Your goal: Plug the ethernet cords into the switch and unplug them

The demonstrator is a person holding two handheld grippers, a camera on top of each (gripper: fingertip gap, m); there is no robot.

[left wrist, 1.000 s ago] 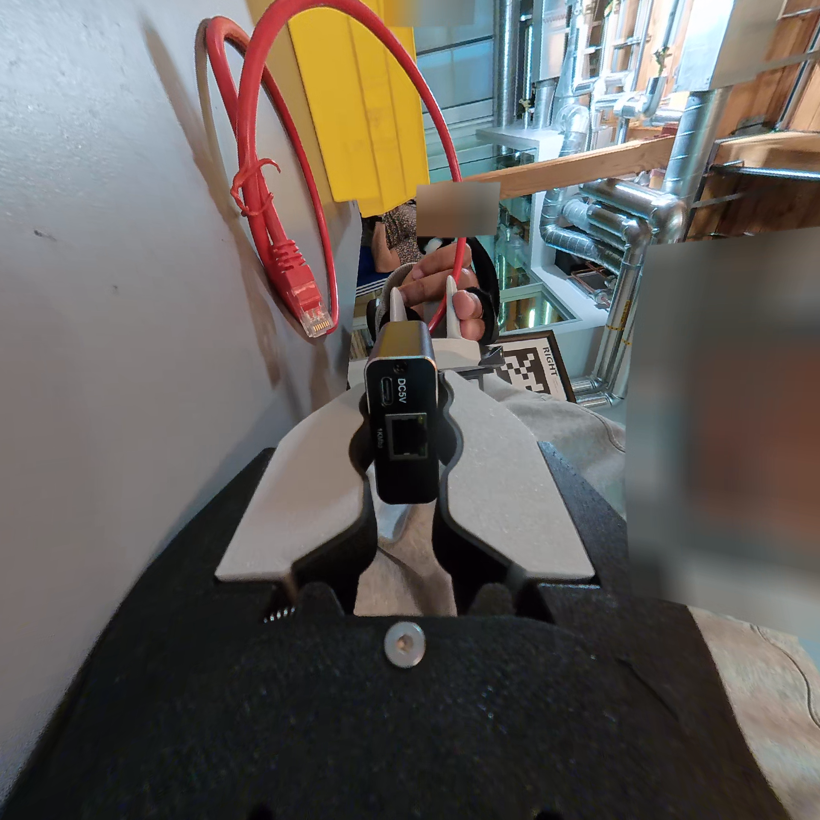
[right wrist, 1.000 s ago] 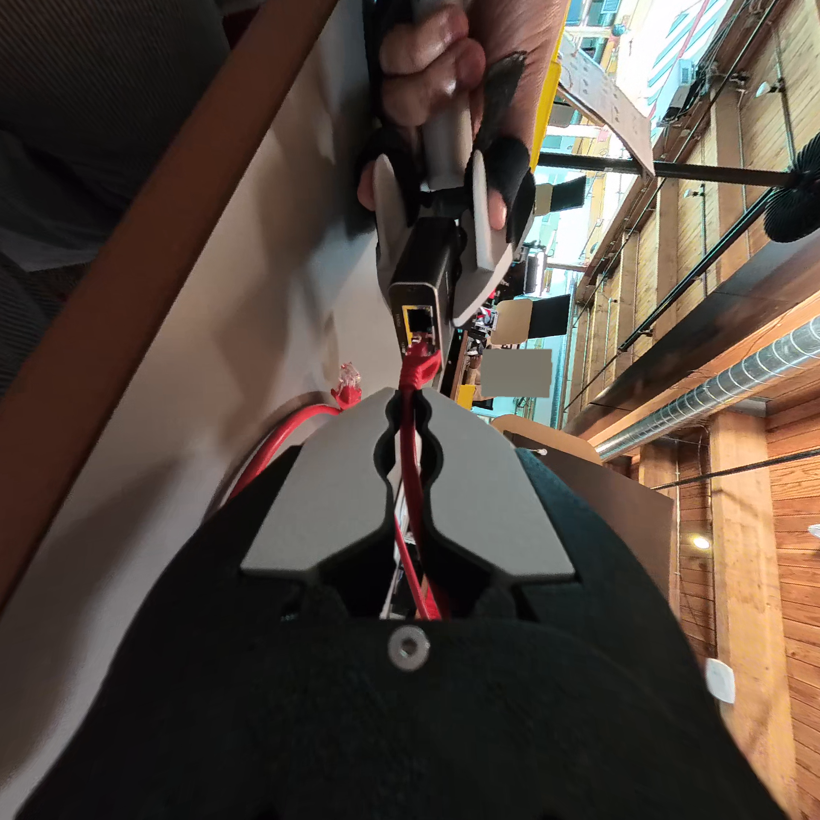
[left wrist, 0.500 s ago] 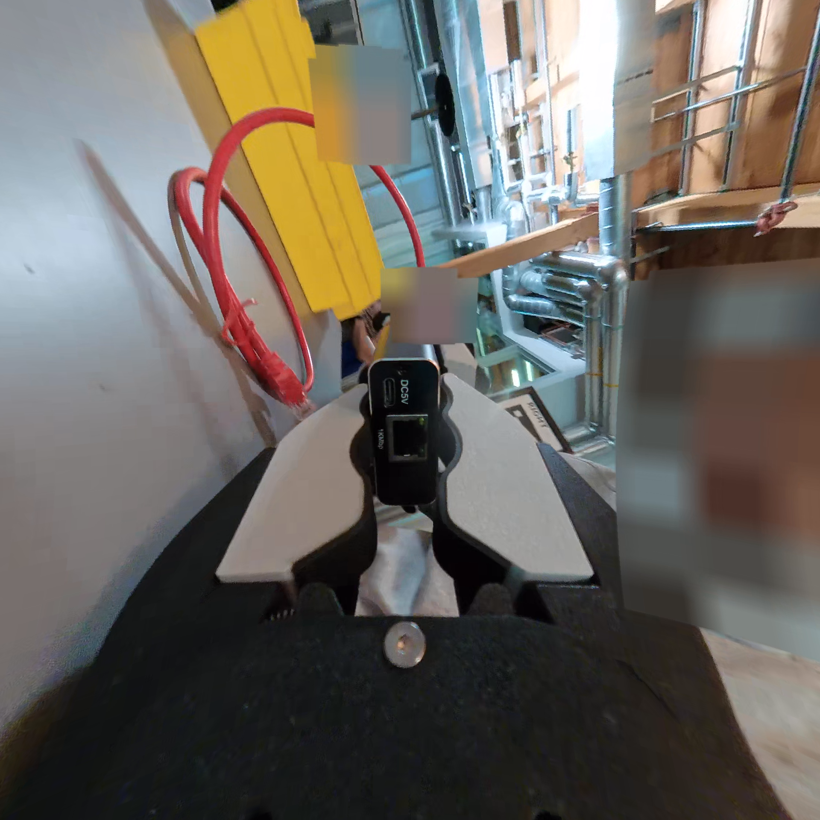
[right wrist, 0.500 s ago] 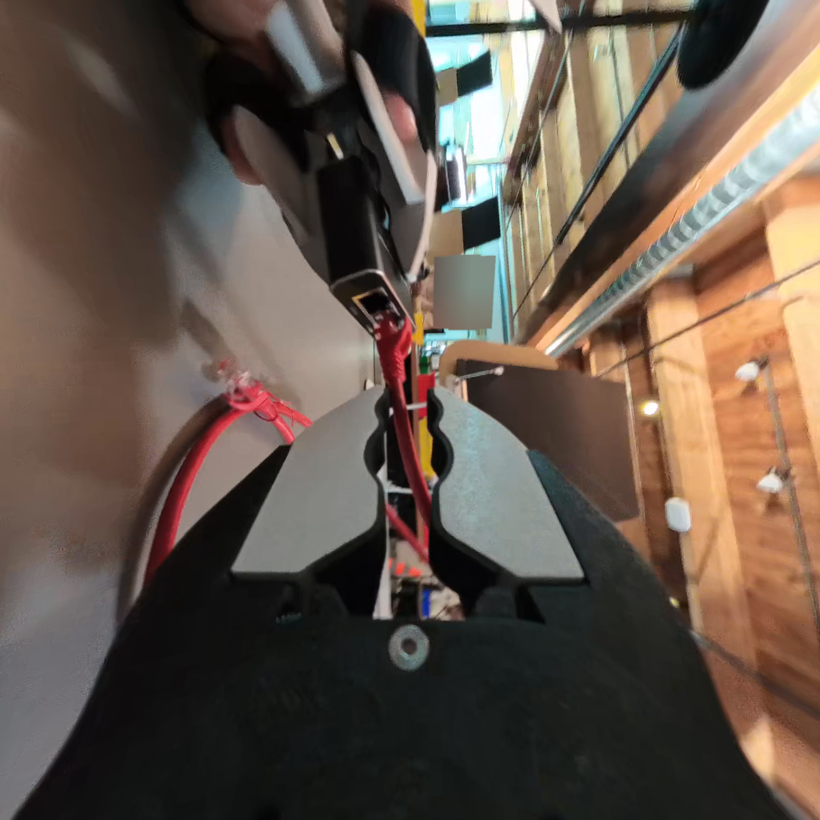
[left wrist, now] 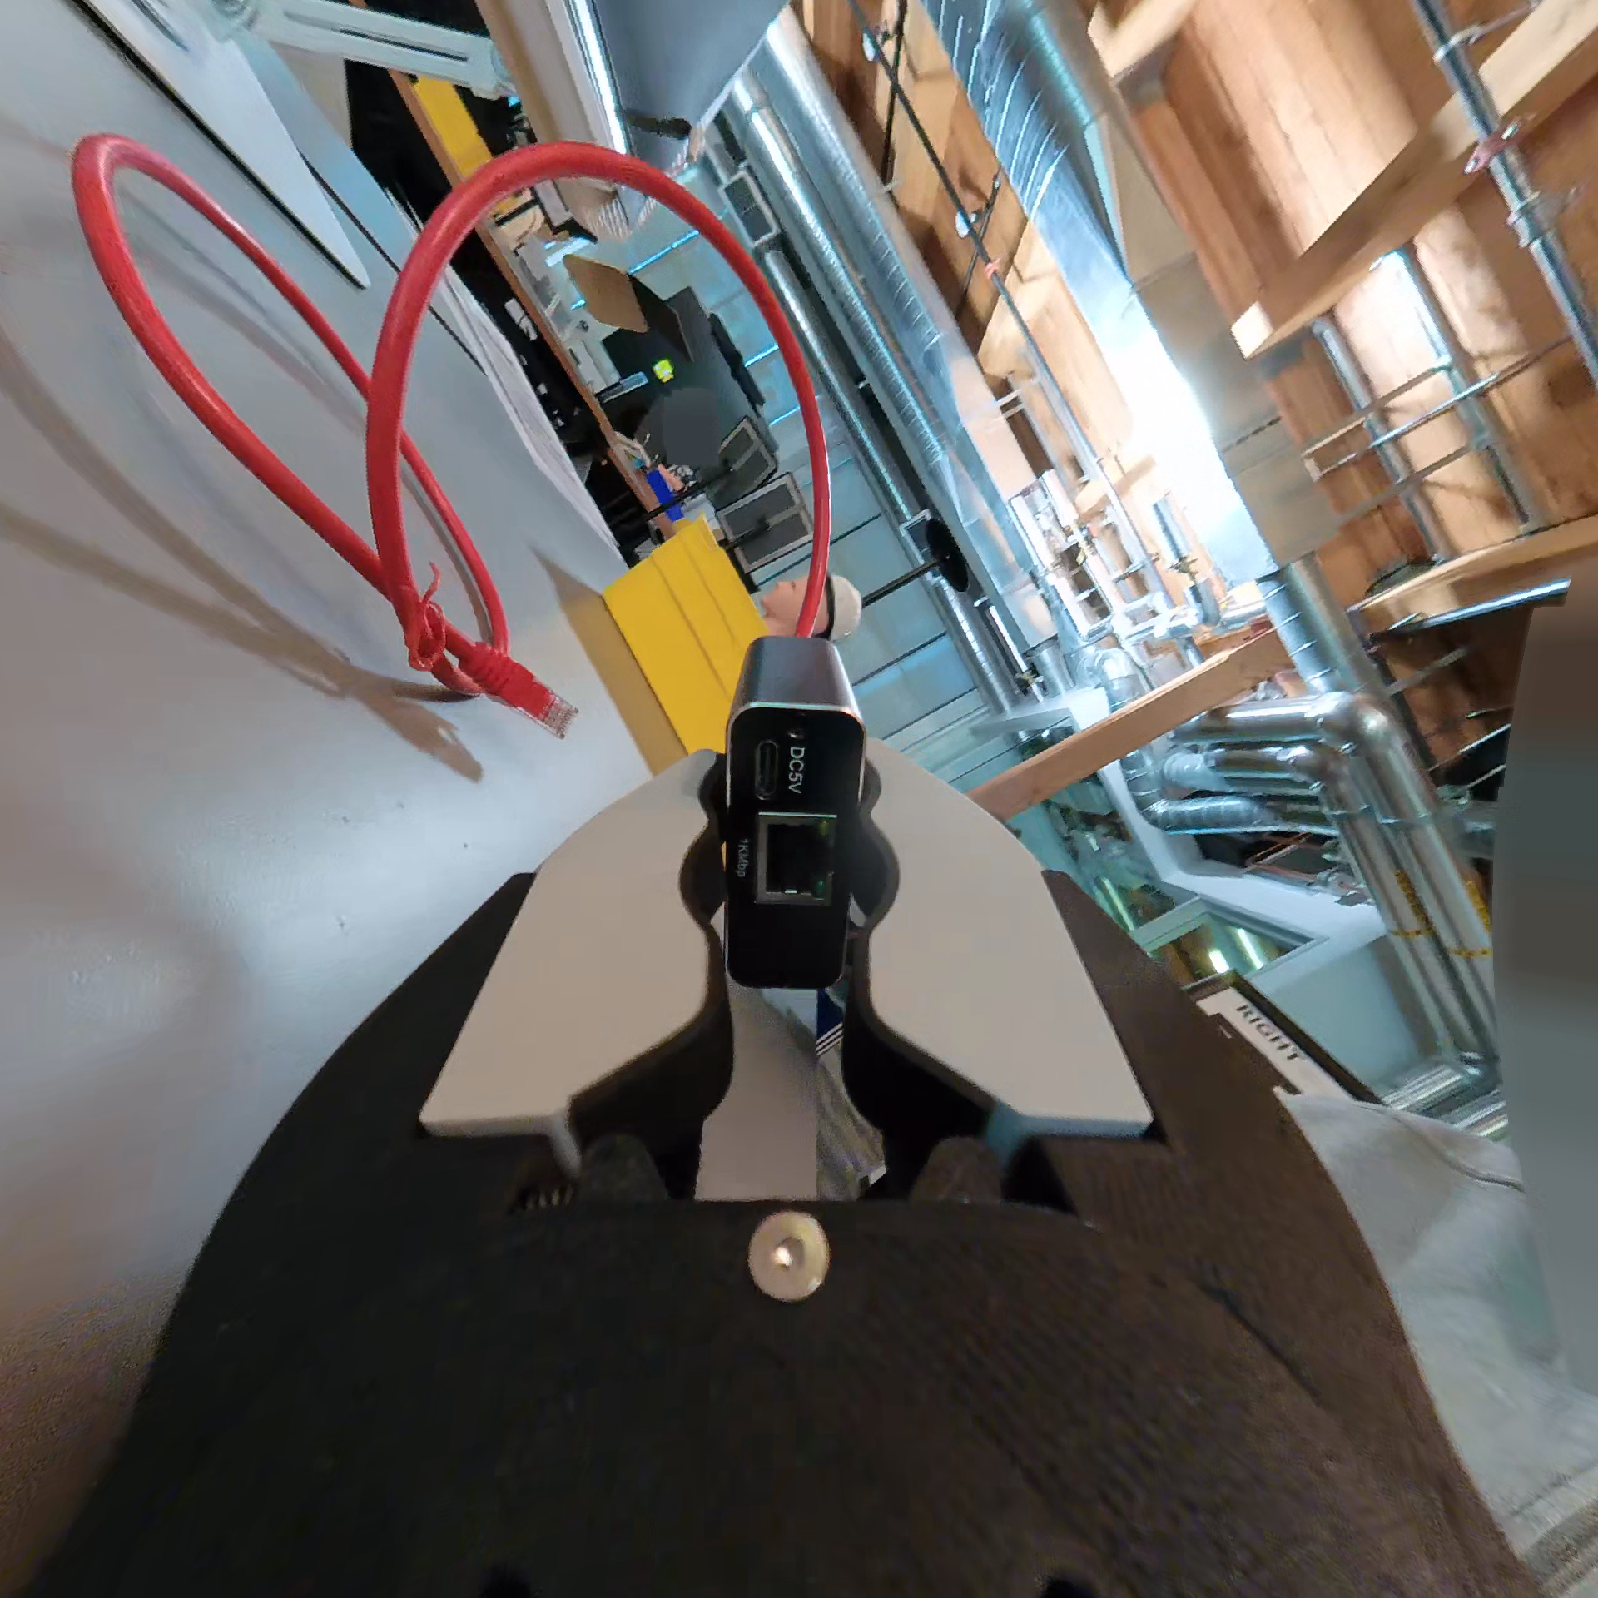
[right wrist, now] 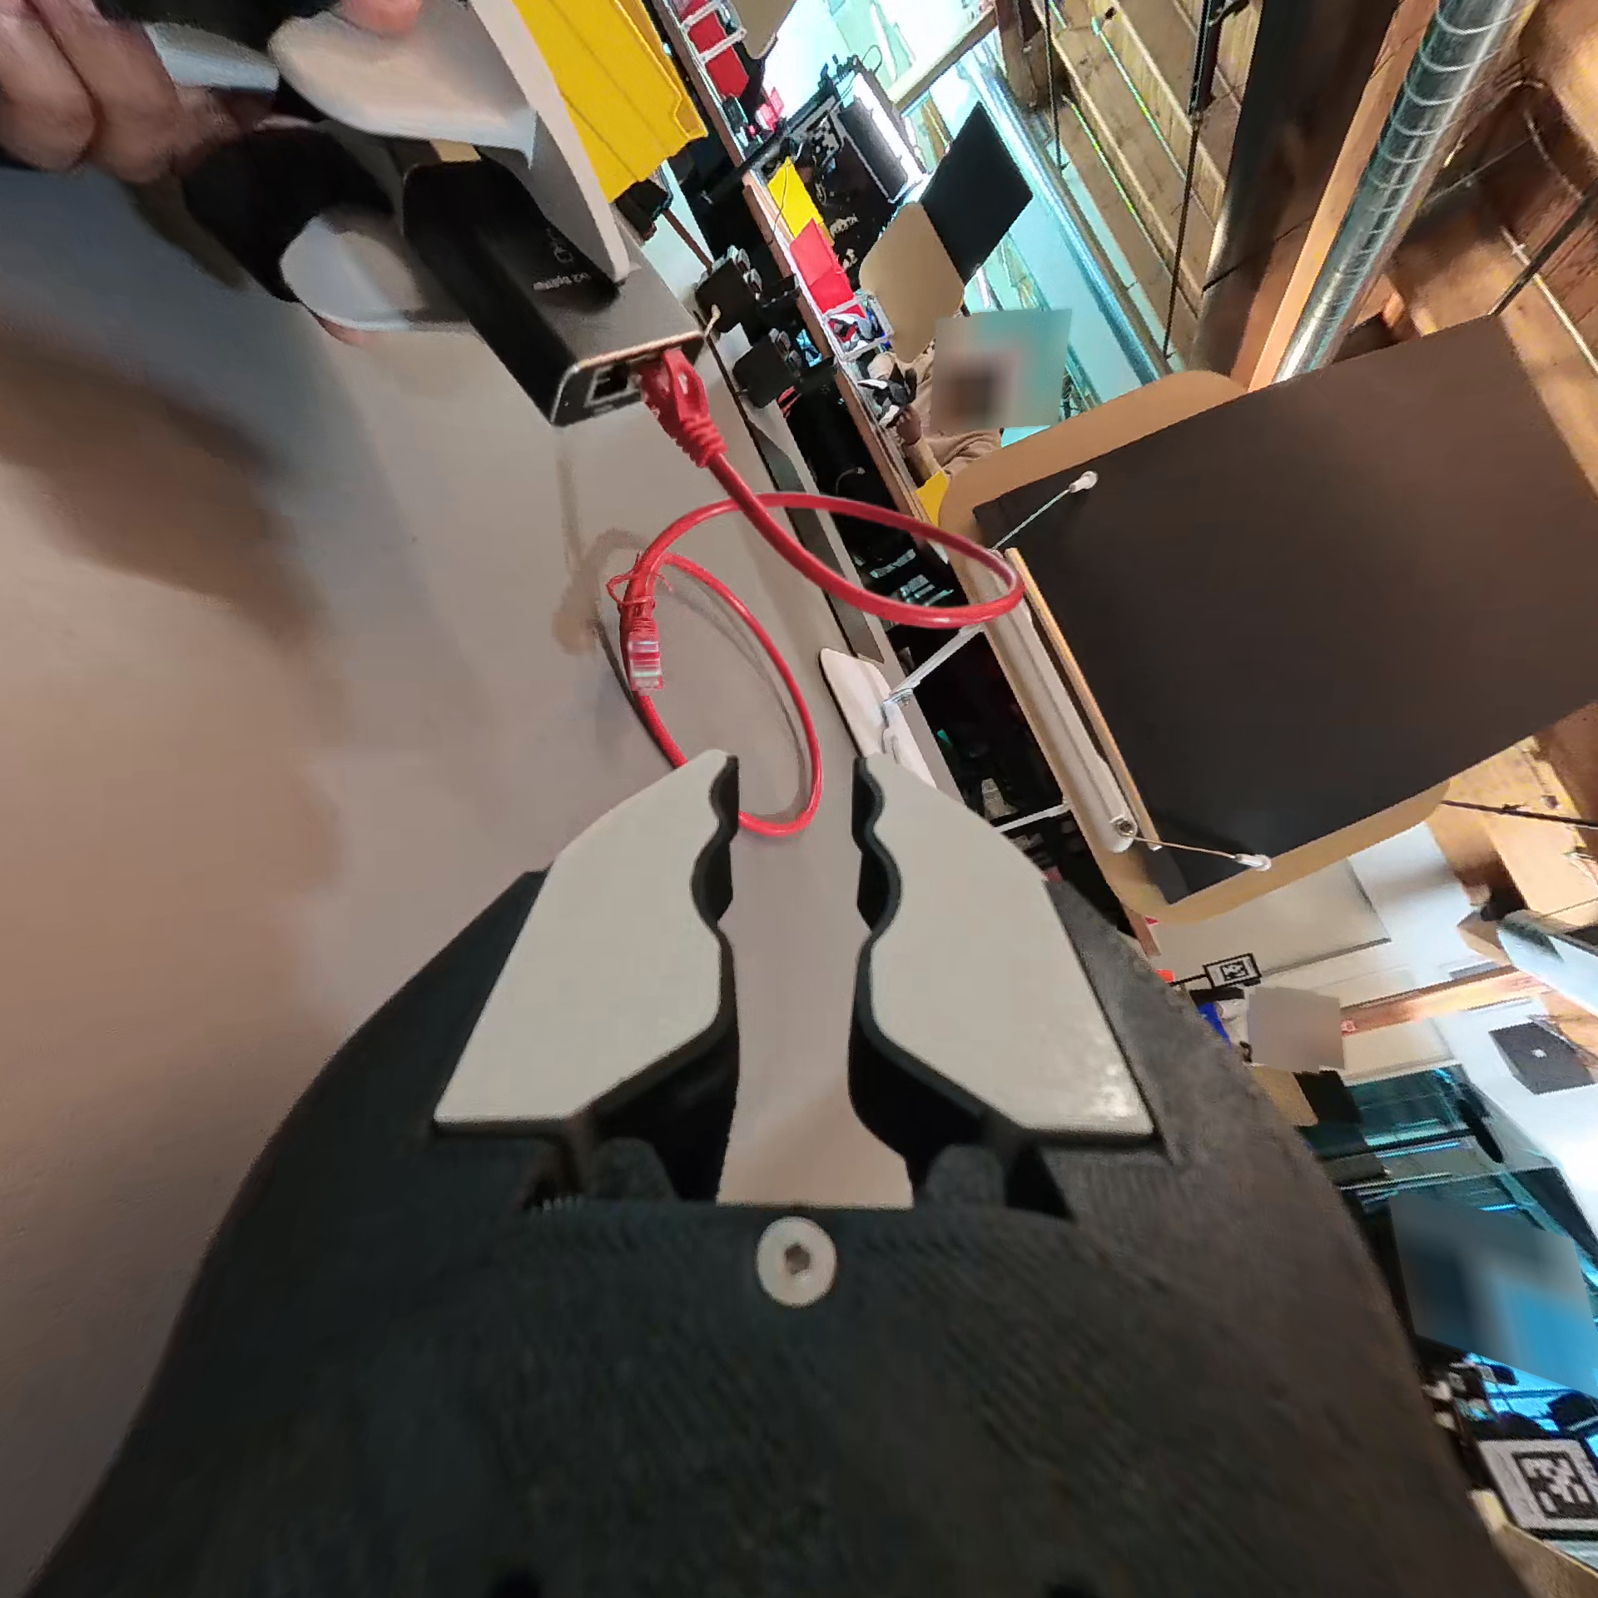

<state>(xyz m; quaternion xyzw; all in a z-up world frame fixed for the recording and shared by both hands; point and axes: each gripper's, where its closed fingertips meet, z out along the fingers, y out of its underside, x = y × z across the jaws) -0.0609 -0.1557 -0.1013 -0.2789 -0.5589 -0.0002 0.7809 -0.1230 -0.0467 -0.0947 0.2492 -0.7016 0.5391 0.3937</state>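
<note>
On matte table (right wrist: 389,692): glossy red cord (right wrist: 865,597).

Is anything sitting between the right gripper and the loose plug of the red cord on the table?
Nothing visible does. The right gripper is open, and only bare table and the cord's own loop lie before the loose plug.

You have one switch (left wrist: 794,830), a small dark box showing two ports on its near end in the left wrist view. There is one red ethernet cord (right wrist: 783,553) with two plugs: one seated in the switch's far end, one lying free on the grey table (right wrist: 346,692). Two grippers: left (left wrist: 791,778), right (right wrist: 794,778). One yellow bin (left wrist: 683,640) sits farther off.
</note>
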